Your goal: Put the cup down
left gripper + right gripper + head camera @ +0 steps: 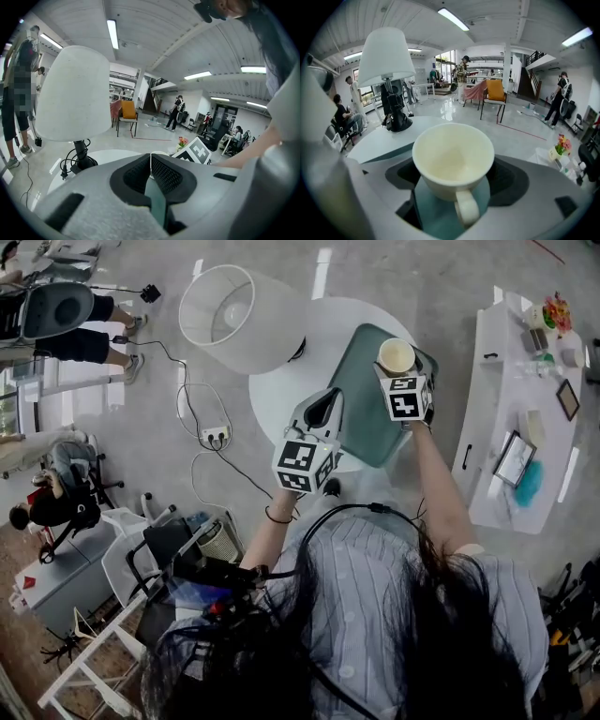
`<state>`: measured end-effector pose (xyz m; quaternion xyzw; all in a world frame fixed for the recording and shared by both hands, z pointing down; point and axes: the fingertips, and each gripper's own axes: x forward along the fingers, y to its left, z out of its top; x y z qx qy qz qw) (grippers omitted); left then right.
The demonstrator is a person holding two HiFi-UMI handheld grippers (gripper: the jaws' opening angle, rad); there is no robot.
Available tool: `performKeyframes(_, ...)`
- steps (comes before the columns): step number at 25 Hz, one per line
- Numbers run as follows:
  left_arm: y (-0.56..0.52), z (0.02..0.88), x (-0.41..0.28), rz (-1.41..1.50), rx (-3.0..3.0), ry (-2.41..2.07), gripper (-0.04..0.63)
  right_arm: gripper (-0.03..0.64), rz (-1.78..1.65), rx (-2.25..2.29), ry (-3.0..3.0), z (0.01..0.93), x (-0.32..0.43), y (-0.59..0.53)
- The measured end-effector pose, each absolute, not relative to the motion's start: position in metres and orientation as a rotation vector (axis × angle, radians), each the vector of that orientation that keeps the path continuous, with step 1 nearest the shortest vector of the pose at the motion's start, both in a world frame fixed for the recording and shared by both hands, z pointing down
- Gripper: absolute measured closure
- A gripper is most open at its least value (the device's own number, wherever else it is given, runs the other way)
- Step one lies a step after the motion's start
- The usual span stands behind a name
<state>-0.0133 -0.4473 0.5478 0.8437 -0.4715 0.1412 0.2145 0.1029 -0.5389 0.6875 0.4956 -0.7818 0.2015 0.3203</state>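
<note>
We find the cream cup (453, 159) pinched between the right tongs (454, 190). It stands upright, mouth to the ceiling and long axis vertical, with the handle pointing back along the tongs (toward the person holding them). In the head view it hangs over the far end of the green mat (367, 426) on the round white tabletop (277, 399). We cannot tell whether its base touches the mat. The left tongs (151, 164) are pressed together with nothing between them, at the mat's left edge, near the white lamp (72, 93).
</note>
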Motion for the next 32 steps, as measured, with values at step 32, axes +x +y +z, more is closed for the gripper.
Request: performKeyframes(32,-0.408,0.542,-0.039,0.399,2.374,-1.308,0.577,0.207,0.617,1.563,-2.058,0.660,0.109,-0.500)
